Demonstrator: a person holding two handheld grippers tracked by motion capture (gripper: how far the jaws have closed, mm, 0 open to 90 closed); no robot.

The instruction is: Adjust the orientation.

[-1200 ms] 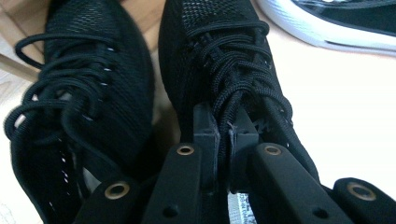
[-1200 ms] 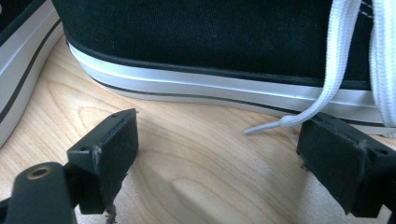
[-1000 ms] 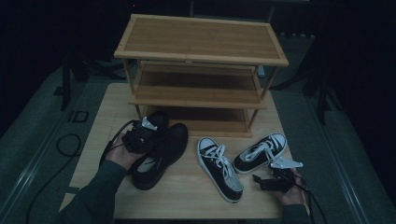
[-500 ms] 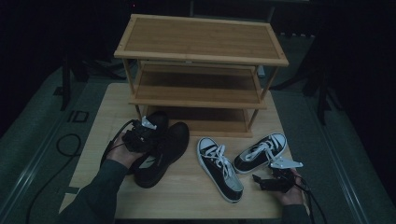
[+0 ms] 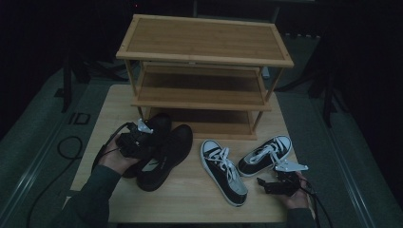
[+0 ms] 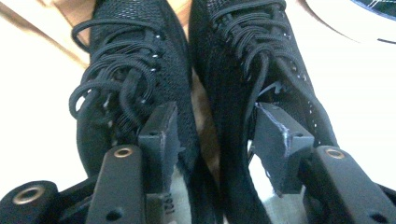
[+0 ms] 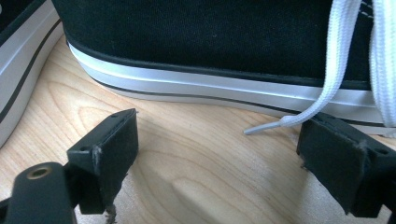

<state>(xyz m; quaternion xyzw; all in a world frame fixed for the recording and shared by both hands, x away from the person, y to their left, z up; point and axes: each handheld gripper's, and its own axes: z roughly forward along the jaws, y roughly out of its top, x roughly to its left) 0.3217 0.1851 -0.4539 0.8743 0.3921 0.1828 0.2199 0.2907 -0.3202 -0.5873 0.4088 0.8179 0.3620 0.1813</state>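
1. Black shoes [image 5: 159, 149]: one pair, mesh, laced, lying side by side on the table [image 5: 190, 199] in front of the rack [image 5: 204, 71], toes toward it. In the left gripper view the two shoes [image 6: 196, 84] touch along their inner sides.
2. Left gripper [image 5: 142, 137]: over the heel end of the black pair. Its jaws have just been opening and now stand wide, one pad at each shoe's collar; the inner walls of both heels lie between them, not pressed. Judged: a release after setting the pair down, or a re-grip about to begin.
3. Advice for the step: if re-gripping, pinch both inner heel walls together, deep enough that the pads [image 6: 161, 135] bite fabric, not lace loops. Lift level so the toes do not droop and catch the rack's lower shelf [image 5: 209, 124].
4. Sneakers [image 5: 242, 164]: one pair, black canvas, white laces and soles, lying splayed apart at the table's right half.
5. Right gripper [image 5: 278, 183]: at the table's near right edge, just beside the right sneaker [image 7: 210, 42]. Jaws wide, nothing between them but bare wood; a loose lace end [image 7: 280, 122] lies near one pad.
6. Risk: a trailing lace snagging on a pad when the right gripper closes.
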